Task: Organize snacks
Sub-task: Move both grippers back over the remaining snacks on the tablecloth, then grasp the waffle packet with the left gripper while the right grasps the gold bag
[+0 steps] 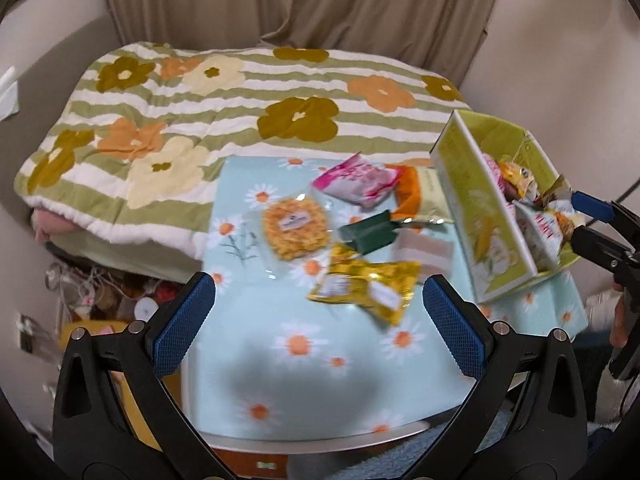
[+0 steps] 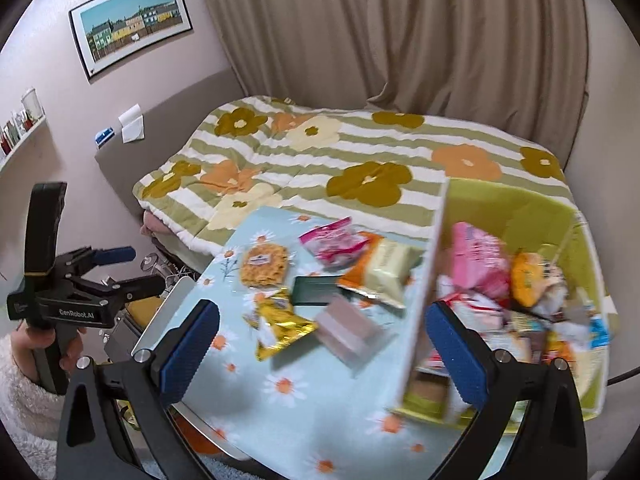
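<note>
Several snack packets lie loose on the daisy-print table: a round yellow cracker pack, a pink packet, an orange-and-cream packet, a dark green packet, a gold packet and a pale pink pack. A green box at the right holds several more. My left gripper hangs open, empty, short of the gold packet. My right gripper is open, straddling the box's near wall.
A bed with a flowered striped quilt runs behind the table, below beige curtains. Floor clutter sits left of the table. A framed picture and a wall shelf are at the left. A hand in a white fleecy sleeve holds the left gripper.
</note>
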